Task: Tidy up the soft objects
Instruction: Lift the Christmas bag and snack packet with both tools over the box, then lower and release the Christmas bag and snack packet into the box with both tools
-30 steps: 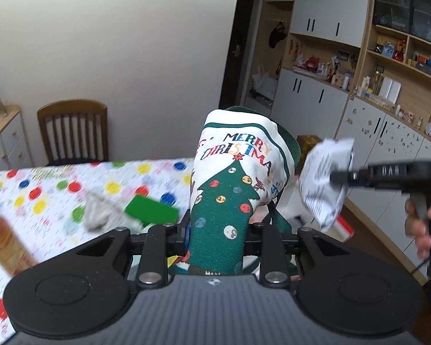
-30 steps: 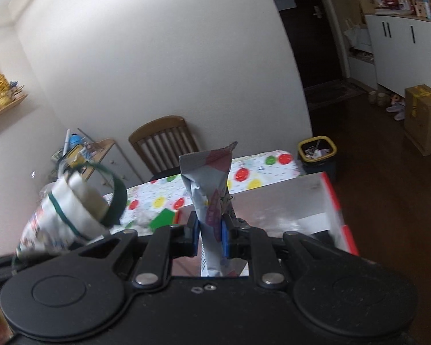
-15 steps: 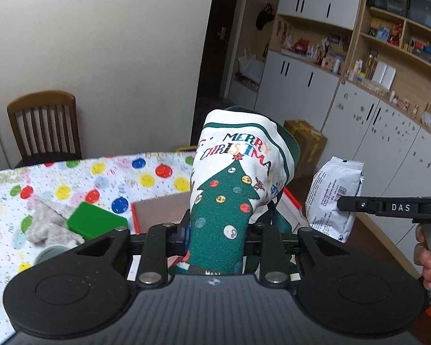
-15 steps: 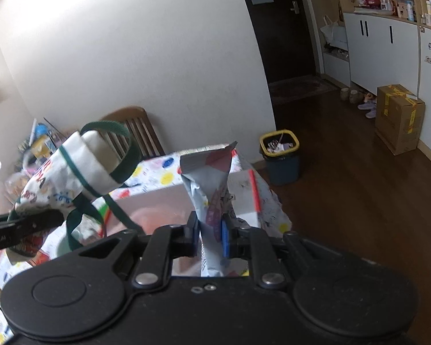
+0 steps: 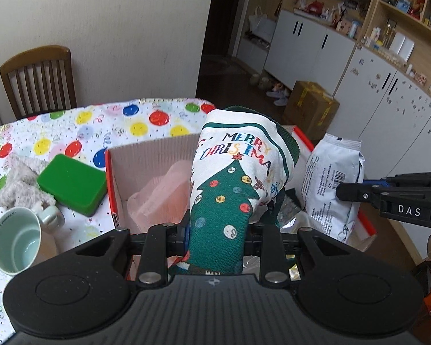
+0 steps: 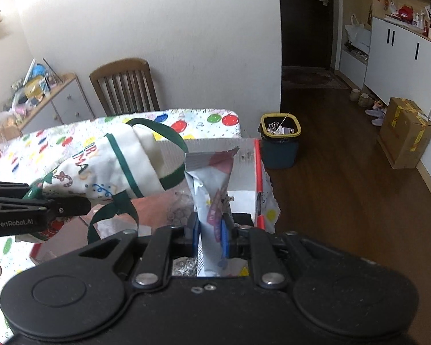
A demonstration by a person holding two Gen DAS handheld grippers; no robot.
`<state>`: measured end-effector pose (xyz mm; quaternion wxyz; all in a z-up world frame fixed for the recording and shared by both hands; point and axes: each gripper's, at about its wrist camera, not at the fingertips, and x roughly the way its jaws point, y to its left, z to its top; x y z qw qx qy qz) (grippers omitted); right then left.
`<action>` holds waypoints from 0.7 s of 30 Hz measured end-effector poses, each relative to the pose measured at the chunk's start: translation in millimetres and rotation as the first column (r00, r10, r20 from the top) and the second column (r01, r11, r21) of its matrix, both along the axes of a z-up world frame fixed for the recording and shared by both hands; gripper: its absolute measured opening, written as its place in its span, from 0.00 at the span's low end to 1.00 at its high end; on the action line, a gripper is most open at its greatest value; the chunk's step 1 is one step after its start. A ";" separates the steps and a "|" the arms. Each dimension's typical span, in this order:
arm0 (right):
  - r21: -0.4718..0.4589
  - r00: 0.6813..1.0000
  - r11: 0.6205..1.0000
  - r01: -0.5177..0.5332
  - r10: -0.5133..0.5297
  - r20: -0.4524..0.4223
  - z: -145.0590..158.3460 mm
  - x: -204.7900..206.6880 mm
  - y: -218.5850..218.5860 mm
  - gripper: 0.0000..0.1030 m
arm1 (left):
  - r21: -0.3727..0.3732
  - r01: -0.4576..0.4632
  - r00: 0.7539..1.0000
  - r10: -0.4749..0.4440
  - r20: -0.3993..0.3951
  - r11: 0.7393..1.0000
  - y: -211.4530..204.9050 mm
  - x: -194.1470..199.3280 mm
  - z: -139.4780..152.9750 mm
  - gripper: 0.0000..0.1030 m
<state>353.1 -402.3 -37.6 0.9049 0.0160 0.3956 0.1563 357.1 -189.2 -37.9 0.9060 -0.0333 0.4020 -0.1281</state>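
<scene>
My left gripper (image 5: 215,230) is shut on a Merry Christmas cloth bag (image 5: 235,178) with a green tree print. It holds the bag above an open cardboard box (image 5: 158,149) with red edges. The bag also shows in the right wrist view (image 6: 109,166), with the left gripper (image 6: 80,205) under it. My right gripper (image 6: 210,230) is shut on a white printed pouch (image 6: 212,184). That pouch (image 5: 333,184) hangs over the right side of the box, held by the right gripper (image 5: 342,192). Pink soft material (image 5: 161,198) lies inside the box.
On the ornament-print tablecloth (image 5: 71,126) left of the box lie a green block (image 5: 71,184), a grey fuzzy cloth (image 5: 17,184) and a pale green mug (image 5: 17,241). A wooden chair (image 5: 37,77) stands behind the table. A bin (image 6: 280,141) stands on the floor.
Both grippers have come down and in over the box, each keeping its hold. The box interior with the pink material, and the mug, have come into view.
</scene>
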 end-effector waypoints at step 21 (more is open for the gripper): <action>0.002 0.996 0.998 -0.069 0.069 -0.050 -27.8 18.1 26.4 0.21 | 0.079 0.056 0.986 -0.043 -0.160 0.995 -18.8 12.7 -49.6 0.26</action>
